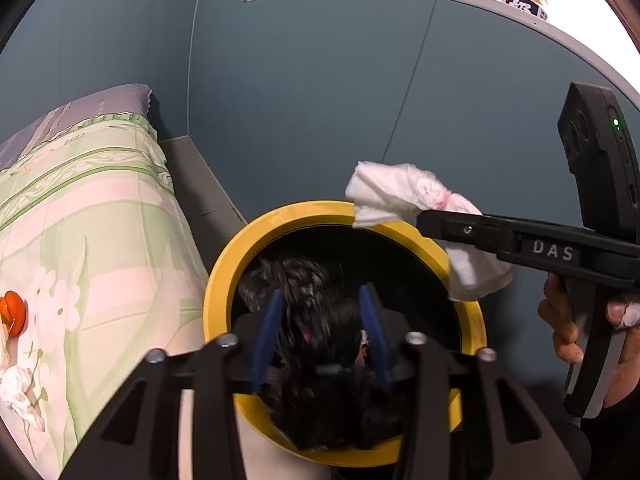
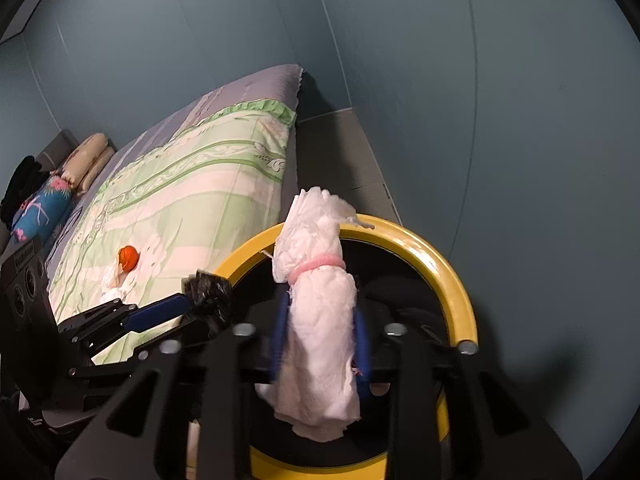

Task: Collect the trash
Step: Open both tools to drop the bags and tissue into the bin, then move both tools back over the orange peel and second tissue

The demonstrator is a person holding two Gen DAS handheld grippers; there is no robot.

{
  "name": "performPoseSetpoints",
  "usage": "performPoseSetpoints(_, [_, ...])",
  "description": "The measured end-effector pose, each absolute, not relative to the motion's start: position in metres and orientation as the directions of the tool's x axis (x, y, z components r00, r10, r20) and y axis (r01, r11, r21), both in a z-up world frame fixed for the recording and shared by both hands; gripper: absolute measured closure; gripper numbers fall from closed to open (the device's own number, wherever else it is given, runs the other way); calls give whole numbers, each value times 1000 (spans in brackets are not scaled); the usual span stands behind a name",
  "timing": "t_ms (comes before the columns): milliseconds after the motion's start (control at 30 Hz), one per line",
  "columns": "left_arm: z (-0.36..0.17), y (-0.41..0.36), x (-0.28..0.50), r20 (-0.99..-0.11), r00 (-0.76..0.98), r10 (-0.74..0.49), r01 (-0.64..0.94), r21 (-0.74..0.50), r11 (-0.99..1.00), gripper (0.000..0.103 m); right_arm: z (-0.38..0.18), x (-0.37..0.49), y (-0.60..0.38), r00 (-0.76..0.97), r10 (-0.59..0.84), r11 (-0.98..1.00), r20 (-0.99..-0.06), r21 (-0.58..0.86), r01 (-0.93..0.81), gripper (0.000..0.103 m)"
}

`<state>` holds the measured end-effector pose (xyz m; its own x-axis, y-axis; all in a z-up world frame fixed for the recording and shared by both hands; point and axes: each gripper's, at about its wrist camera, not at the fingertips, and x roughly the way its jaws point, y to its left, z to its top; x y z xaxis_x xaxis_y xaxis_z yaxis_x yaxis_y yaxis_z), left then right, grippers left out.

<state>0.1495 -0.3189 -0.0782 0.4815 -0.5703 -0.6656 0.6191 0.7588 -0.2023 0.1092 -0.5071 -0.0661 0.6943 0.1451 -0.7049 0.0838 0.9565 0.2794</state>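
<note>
bed (image 2: pixel 208 184) with green floral sheet fills the left side, blue wall (image 1: pixel 320 100) behind. on the sheet: orange item (image 2: pixel 129 258) next to a white crumpled tissue (image 2: pixel 114 282), both well apart from the bin. pillows (image 2: pixel 86 160) at the far end of the bed.

yellow-rimmed trash bin (image 1: pixel 256 240) sits just beside the bed edge, lined with a black bag (image 1: pixel 296 276).

left gripper (image 1: pixel 324 328): blue fingers (image 1: pixel 266 332) pinching a bunch of the black bag at the bin rim; in the right wrist view the bag wad (image 2: pixel 210 290) sits clamped at its fingertips.

right gripper (image 2: pixel 320 336): fingers (image 2: pixel 280 332) pressed onto a white rolled tissue bundle (image 2: pixel 320 320) with a pink band (image 2: pixel 318 268) around it. bundle is held above the bin opening, upper end over the far rim. in the left wrist view the same bundle (image 1: pixel 400 192) pokes out past the black jaws over the rim's right side.

person's hand (image 1: pixel 568 332) grips the right tool's handle.
</note>
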Motion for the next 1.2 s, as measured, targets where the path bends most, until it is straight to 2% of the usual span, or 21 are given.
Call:
performPoseSetpoints(100, [-79,-316,153,-665,485,-568,609,-210,765,51,-66,108,-511,697,137,954,-703,283,98,63])
performPoseSetpoints(200, [-78,-308,156,-654,506,-563,590,-214,779,33,-64,106,-513,701,133,952,-701,286,105,60])
performPoseSetpoints(267, [-76,-303,157,-646,521,-558,580,-213,787,28,-62,105,-514,704,129,952,-698,286,110,55])
performPoseSetpoints(367, [-72,-292,159,-638,545,-545,560,-207,802,23,-58,103,-513,707,130,950,-695,292,111,54])
performPoseSetpoints(433, [-70,-284,159,-634,557,-536,546,-207,812,20,-55,102,-512,710,133,950,-691,294,108,47])
performPoseSetpoints(500, [-67,-273,160,-627,575,-526,524,-211,825,15,-51,102,-508,714,134,951,-687,292,102,45])
performPoseSetpoints(833, [-60,-210,169,-622,644,-446,427,-193,884,13,-25,122,-459,719,179,966,-672,258,0,37])
performPoseSetpoints(1100, [-64,-142,180,-622,710,-331,290,-169,942,12,-7,152,-397,704,229,970,-673,219,-106,35])
performPoseSetpoints(1200, [-72,-114,187,-631,721,-286,229,-173,958,12,-1,165,-373,698,248,967,-672,210,-142,31])
